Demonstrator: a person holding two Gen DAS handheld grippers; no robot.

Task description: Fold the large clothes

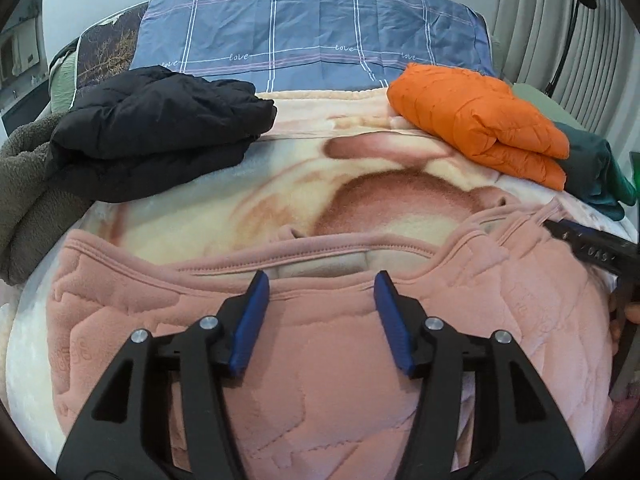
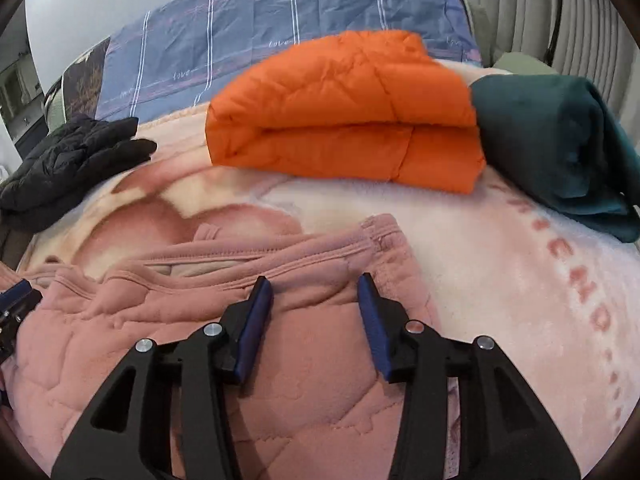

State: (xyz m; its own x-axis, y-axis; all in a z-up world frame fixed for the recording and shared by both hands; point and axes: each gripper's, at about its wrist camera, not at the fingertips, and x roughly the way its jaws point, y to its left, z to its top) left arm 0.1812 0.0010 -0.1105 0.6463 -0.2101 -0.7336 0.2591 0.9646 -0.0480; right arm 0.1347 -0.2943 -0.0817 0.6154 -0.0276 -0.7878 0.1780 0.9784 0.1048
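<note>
While both tools hang over it, one pink quilted fleece garment (image 1: 304, 364) lies flat on the near part of the bed, its stitched hem edge facing away. The left tool (image 1: 318, 286) is released, blue pads spread above the hem and holding nothing. The right tool (image 2: 314, 288) is likewise released near the garment's right corner. Three folded items lie beyond: one black puffer jacket (image 1: 160, 128) at left, one orange quilted jacket (image 2: 344, 112) at centre right, and one dark teal fleece bundle (image 2: 560, 148) beside it. A pale pink-and-cream plush blanket (image 2: 500, 264) covers the bed. One blue-grey checked sheet (image 1: 312, 36) behind it repeats the word "love". Vertical pleated curtains (image 1: 536, 20) hang at right.
</note>
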